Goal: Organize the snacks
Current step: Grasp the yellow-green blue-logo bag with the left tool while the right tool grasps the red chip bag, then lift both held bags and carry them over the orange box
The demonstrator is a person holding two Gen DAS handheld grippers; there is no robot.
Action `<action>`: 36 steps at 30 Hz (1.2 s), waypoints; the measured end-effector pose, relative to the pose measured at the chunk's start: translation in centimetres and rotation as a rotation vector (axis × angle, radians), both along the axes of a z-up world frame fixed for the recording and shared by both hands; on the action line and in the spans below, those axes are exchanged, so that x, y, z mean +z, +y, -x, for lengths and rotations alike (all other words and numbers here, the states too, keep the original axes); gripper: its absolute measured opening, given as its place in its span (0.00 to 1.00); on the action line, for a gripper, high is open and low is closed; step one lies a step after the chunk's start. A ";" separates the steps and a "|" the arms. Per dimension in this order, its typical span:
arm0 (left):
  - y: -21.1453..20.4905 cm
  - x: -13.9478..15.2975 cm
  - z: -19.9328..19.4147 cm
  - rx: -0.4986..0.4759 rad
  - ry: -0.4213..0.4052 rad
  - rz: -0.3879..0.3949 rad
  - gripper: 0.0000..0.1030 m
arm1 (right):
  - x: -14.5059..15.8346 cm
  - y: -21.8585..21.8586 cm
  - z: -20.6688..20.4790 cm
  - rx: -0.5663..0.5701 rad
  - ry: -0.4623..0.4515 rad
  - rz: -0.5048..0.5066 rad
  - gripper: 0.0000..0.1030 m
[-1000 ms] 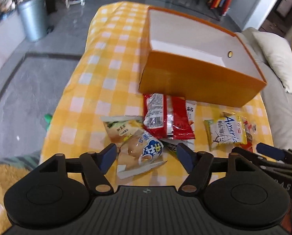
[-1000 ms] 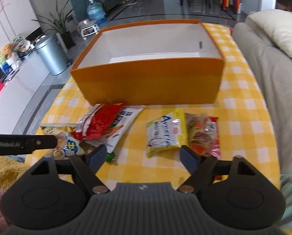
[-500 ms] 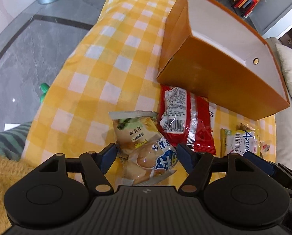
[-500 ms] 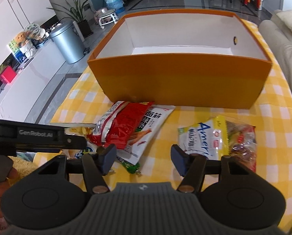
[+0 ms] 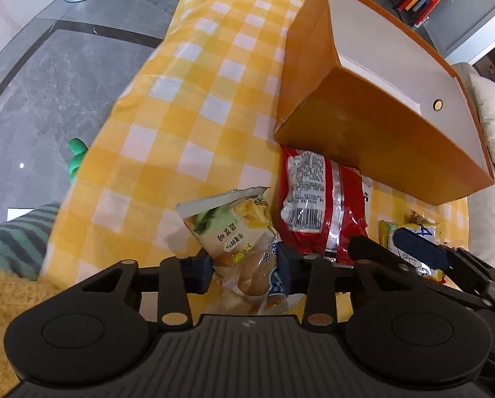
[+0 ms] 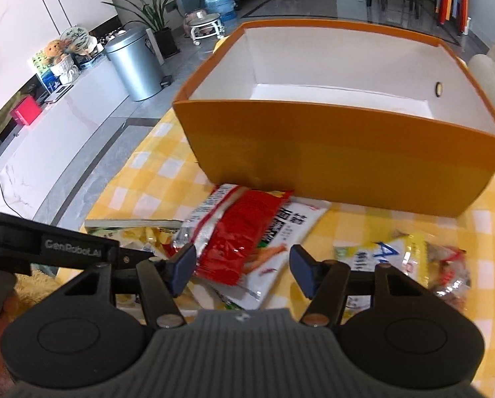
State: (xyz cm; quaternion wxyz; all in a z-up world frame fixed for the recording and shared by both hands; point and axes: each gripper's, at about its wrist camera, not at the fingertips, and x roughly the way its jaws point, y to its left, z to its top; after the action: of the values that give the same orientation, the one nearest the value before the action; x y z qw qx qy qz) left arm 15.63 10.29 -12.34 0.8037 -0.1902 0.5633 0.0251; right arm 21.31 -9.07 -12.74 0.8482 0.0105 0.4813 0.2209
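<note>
Left gripper pinches a yellow snack packet; right gripper, spread, faces "GenRobot.AI" lettering.

you see a yellow-and-white checked tablecloth under an open cardboard box that is orange outside and white inside. by it lie a glossy red snack packet with a silver seam, a pale yellow-and-green snack bag with blue print and a yellow-and-white packet with blue lettering. your black plastic grippers carry dark blue finger pads, and a silver metal bin stands on the grey marbled floor.
</note>
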 end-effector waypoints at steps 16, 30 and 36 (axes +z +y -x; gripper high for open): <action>2.4 1.9 -1.7 0.020 -0.036 -0.064 0.41 | -2.9 4.3 -3.8 -0.079 0.102 0.039 0.69; 1.2 2.5 -1.4 -0.018 -0.043 -0.055 0.41 | -1.5 1.3 -2.1 -0.084 0.158 -0.031 0.53; 0.0 3.6 -0.5 -0.038 -0.068 -0.053 0.41 | 0.0 -1.6 -0.5 -0.123 0.145 -0.052 0.53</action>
State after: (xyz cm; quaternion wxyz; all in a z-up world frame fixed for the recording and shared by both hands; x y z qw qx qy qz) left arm 16.11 10.30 -8.74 0.8275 -0.1587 0.5382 0.0184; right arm 21.80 -10.69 -12.75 0.8227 0.0781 0.5337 0.1793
